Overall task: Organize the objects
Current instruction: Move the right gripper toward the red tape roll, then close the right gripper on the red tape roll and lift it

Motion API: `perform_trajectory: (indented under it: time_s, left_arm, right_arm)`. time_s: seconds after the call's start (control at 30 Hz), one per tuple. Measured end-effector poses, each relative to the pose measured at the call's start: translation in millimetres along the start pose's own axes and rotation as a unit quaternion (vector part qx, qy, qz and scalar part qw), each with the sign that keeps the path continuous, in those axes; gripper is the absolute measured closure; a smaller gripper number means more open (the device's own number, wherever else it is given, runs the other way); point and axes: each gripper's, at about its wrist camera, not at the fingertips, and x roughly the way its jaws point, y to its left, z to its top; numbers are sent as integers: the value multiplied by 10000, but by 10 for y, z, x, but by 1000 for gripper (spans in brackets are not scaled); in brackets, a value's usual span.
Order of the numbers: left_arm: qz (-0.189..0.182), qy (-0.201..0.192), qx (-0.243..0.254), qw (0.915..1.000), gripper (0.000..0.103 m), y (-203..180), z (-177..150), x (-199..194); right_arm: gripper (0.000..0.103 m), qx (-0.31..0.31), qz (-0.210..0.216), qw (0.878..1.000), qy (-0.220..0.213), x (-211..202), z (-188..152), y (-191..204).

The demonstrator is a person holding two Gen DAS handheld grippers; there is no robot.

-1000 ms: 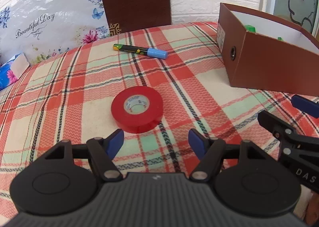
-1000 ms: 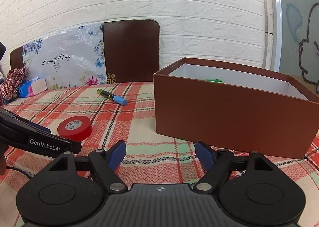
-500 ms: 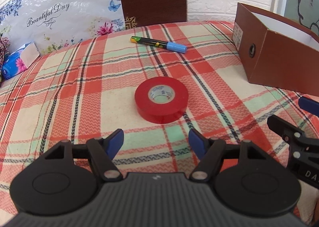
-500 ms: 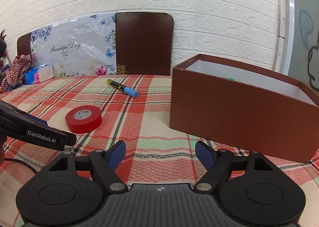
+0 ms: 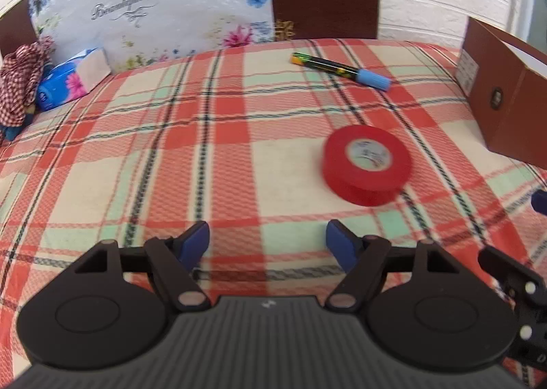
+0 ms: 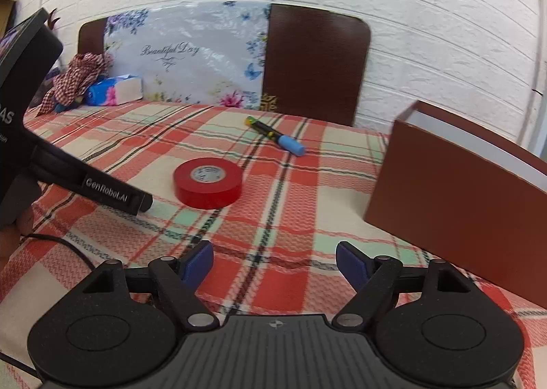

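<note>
A red tape roll (image 5: 366, 165) lies flat on the plaid tablecloth, ahead and right of my open, empty left gripper (image 5: 267, 245). It also shows in the right wrist view (image 6: 207, 182), ahead and left of my open, empty right gripper (image 6: 274, 262). A black marker with a blue cap (image 5: 340, 71) lies farther back, and shows in the right wrist view (image 6: 275, 136). A brown cardboard box (image 5: 506, 95) stands at the right; it also shows in the right wrist view (image 6: 458, 197). Its inside is hidden.
A blue tissue pack (image 5: 73, 78) and a checked cloth (image 5: 20, 81) sit at the far left. A floral cushion (image 6: 188, 54) and a dark chair back (image 6: 314, 61) stand behind the table. The left gripper's body (image 6: 85, 184) and its cable (image 6: 71, 249) show in the right wrist view.
Both grippers have swung left: the tape roll and the box have shifted right in both views. Both grippers stay open.
</note>
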Motion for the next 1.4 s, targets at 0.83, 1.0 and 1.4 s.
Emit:
perform_trajectory:
  time_s: [0.83,1.0,1.4]
  left_arm:
    - [491,-632,-659,9946,5,720,-53,303]
    - [478,-652,-668,9945,5,728,-62,307]
    - [474,-654,-660,9945,5,724,-67,307]
  right_arm:
    - [21,-398,711,9961,340,655,376,562]
    - [15,-59,754,9959,505,831,455,519]
    - [24,204,722,9954,595,1029,553,435]
